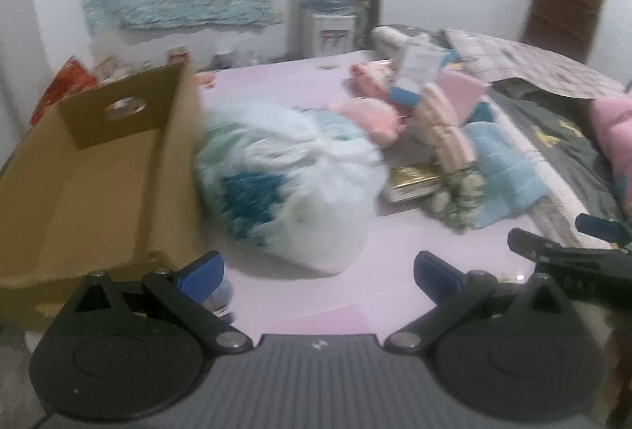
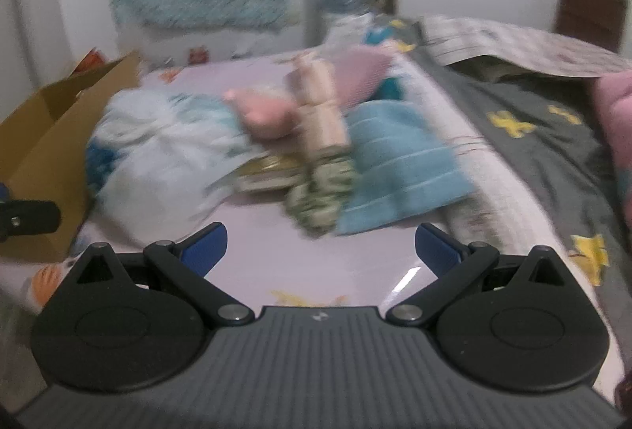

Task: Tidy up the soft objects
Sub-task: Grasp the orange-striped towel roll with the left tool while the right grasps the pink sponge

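A bed (image 2: pixel 316 263) with a pale pink sheet carries everything. On it sit an open cardboard box (image 1: pixel 98 168) at the left, a white plastic bag (image 1: pixel 292 184) touching the box, a pink soft toy (image 2: pixel 264 117), a folded blue towel (image 2: pixel 399 168), a rolled cream and green cloth (image 2: pixel 320 152), and a dark grey blanket (image 2: pixel 533 152) along the right.

Motion blur smears the white bag (image 1: pixel 292 176) and folded towel (image 2: pixel 399 168) — prints unreadable.
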Demonstrator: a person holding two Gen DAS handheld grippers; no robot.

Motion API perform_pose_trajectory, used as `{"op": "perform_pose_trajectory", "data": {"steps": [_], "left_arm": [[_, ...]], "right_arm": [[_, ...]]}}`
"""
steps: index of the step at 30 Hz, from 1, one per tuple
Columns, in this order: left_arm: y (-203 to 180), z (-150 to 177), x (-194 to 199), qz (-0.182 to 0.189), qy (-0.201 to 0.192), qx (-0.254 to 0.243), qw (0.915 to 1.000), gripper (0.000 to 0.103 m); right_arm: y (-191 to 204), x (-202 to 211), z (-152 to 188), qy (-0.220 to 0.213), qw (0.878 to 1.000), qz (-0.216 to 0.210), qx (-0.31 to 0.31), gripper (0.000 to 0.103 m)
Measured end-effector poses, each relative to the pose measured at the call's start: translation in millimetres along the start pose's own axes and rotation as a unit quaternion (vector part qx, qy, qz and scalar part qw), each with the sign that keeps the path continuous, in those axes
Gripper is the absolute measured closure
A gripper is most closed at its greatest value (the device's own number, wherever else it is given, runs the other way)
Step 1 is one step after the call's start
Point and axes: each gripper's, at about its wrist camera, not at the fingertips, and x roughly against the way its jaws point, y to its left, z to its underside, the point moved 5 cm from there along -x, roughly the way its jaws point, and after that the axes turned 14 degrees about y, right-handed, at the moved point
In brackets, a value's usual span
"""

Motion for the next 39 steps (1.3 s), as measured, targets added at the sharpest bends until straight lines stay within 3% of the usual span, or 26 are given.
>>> {"op": "perform_pose_trajectory", "data": {"steps": [8, 16, 24, 31, 34, 39], "left_arm": [[-38.3, -36.1, 1.8, 0.067, -0.028, -0.043, 0.9964, 0.000], [-66.7, -91.4, -16.3, 0.092, -0.063, -0.052, 0.9925, 0.005], [-81.0, -133.1, -48.2, 0.140, -0.034, -0.049, 0.9884, 0.020], [-101.2, -159.4, -93.5, 0.182, 0.039, -0.046, 0.9814, 0.020], [-110.7, -170.3, -115.5, 0.182, 0.057, -0.045, 0.9806, 0.020], [-118.0, -181.8, -145.2, 0.165, 0.074, -0.044, 0.9825, 0.030]], "right_arm": [[-64.8, 0.7, -9.6, -0.054, 0.997, 0.000, -0.062, 0.001], [-101.8, -14.0, -27.1, -0.081, 0.983, -0.072, -0.148, 0.002], [-119.2, -34.8, -63.6, -0.093, 0.966, -0.139, -0.197, 0.009], [-118.6, -85.8, -106.7, -0.059, 0.943, -0.227, -0.237, 0.033], [-115.7, -114.0, -128.6, -0.037, 0.934, -0.252, -0.252, 0.040], [-103.7, -161.9, -162.2, 0.002, 0.930, -0.262, -0.256, 0.041]]}}
